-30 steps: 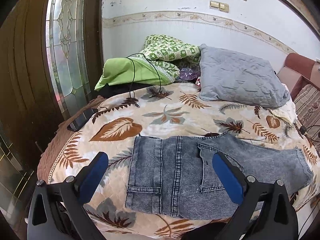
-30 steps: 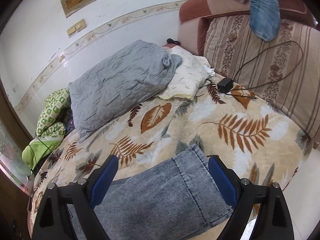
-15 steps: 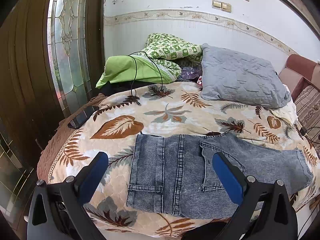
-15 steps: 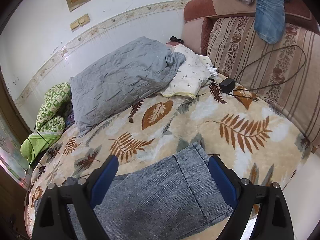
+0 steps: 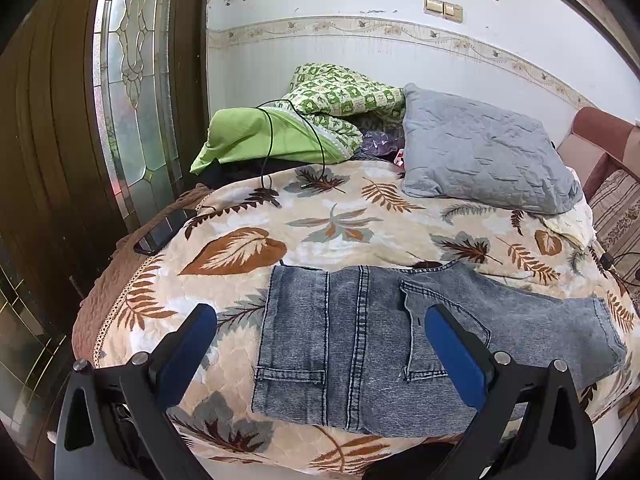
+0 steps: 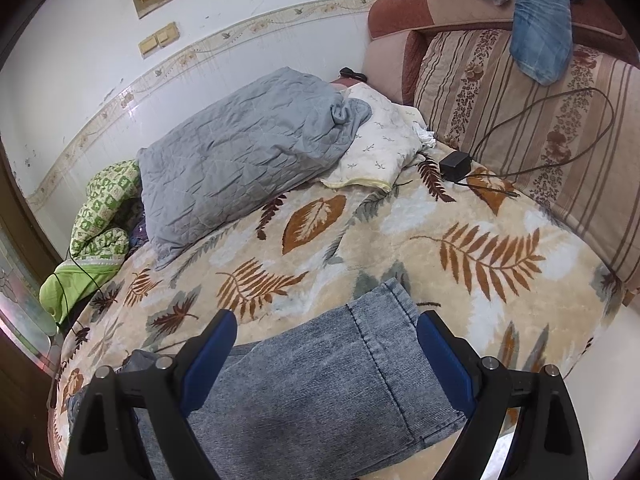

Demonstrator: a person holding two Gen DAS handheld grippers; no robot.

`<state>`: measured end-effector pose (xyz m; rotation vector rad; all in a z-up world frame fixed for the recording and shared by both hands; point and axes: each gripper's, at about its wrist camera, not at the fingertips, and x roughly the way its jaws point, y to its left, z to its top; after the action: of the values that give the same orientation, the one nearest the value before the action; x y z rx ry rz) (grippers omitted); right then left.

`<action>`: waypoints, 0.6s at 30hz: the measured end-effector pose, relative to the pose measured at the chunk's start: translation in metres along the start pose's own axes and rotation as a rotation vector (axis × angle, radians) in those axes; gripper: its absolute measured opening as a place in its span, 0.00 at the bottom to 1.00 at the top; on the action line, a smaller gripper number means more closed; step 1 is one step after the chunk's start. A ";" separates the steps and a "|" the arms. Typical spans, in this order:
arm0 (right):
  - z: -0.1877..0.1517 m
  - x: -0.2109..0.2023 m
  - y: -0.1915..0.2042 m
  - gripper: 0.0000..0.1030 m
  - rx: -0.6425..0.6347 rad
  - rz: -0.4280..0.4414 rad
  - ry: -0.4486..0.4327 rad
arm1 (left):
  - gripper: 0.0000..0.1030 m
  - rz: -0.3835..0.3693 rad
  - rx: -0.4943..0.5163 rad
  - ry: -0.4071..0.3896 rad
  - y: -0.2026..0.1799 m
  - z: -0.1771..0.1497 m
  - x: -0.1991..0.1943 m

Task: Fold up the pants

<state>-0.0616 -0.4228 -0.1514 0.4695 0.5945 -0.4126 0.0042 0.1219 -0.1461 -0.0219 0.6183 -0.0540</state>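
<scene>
Grey-blue denim pants [image 5: 368, 340] lie folded lengthwise and flat on the leaf-print blanket [image 5: 340, 220], waist to the left, leg hem to the right. My left gripper [image 5: 320, 320] is open and empty, held above the waist and back-pocket end near the bed's front edge. In the right wrist view the leg end of the pants [image 6: 320, 380] lies below my right gripper [image 6: 326, 322], which is open and empty, apart from the cloth.
A grey pillow [image 5: 480, 152], green bedding [image 5: 280, 136] with a black cable and a phone [image 5: 160, 232] lie at the bed's back and left. A charger with cord [image 6: 454, 164], a cream pillow [image 6: 380, 148] and a striped headboard [image 6: 540, 120] with draped clothes are at right.
Both grippers have drawn back and risen slightly from the bed; the pants lie as before. Both stay open.
</scene>
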 end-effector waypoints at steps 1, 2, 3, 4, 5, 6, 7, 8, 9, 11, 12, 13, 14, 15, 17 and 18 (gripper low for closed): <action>0.000 0.001 0.001 0.90 -0.003 0.000 0.002 | 1.00 0.000 0.001 0.003 0.000 0.000 0.002; 0.000 0.001 0.001 0.90 -0.005 0.001 0.003 | 1.00 0.001 0.002 0.010 0.000 -0.001 0.004; -0.001 0.002 0.003 0.90 -0.007 0.001 0.007 | 1.00 0.001 0.003 0.015 0.000 -0.001 0.006; -0.001 0.003 0.004 0.90 -0.010 0.002 0.010 | 1.00 0.001 0.003 0.024 0.001 -0.002 0.008; -0.002 0.004 0.005 0.90 -0.012 0.002 0.014 | 1.00 0.001 0.001 0.033 0.002 -0.003 0.010; -0.002 0.005 0.006 0.90 -0.016 0.002 0.017 | 1.00 0.002 -0.003 0.041 0.002 -0.004 0.012; -0.003 0.006 0.006 0.90 -0.019 0.003 0.020 | 1.00 0.003 -0.007 0.046 0.003 -0.005 0.014; -0.004 0.007 0.008 0.90 -0.024 0.002 0.025 | 1.00 0.005 -0.011 0.049 0.004 -0.005 0.015; -0.004 0.008 0.009 0.90 -0.026 0.002 0.026 | 1.00 0.007 -0.014 0.050 0.005 -0.005 0.015; -0.004 0.008 0.011 0.90 -0.030 0.004 0.028 | 1.00 0.013 -0.017 0.047 0.007 -0.005 0.015; -0.004 0.009 0.013 0.90 -0.032 0.006 0.029 | 1.00 0.016 -0.018 0.043 0.008 -0.005 0.014; -0.003 0.008 0.014 0.90 -0.033 0.009 0.029 | 1.00 0.016 -0.021 0.040 0.009 -0.004 0.013; -0.003 0.007 0.016 0.90 -0.038 0.011 0.027 | 1.00 0.016 -0.023 0.038 0.009 -0.004 0.012; -0.003 0.006 0.018 0.90 -0.042 0.013 0.025 | 1.00 0.016 -0.024 0.037 0.010 -0.004 0.012; -0.002 0.005 0.020 0.90 -0.052 0.017 0.023 | 1.00 0.016 -0.024 0.035 0.010 -0.004 0.010; -0.003 0.003 0.022 0.90 -0.055 0.019 0.022 | 1.00 0.016 -0.023 0.033 0.010 -0.004 0.009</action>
<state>-0.0494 -0.4044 -0.1489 0.4269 0.6212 -0.3724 0.0100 0.1314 -0.1547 -0.0388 0.6520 -0.0321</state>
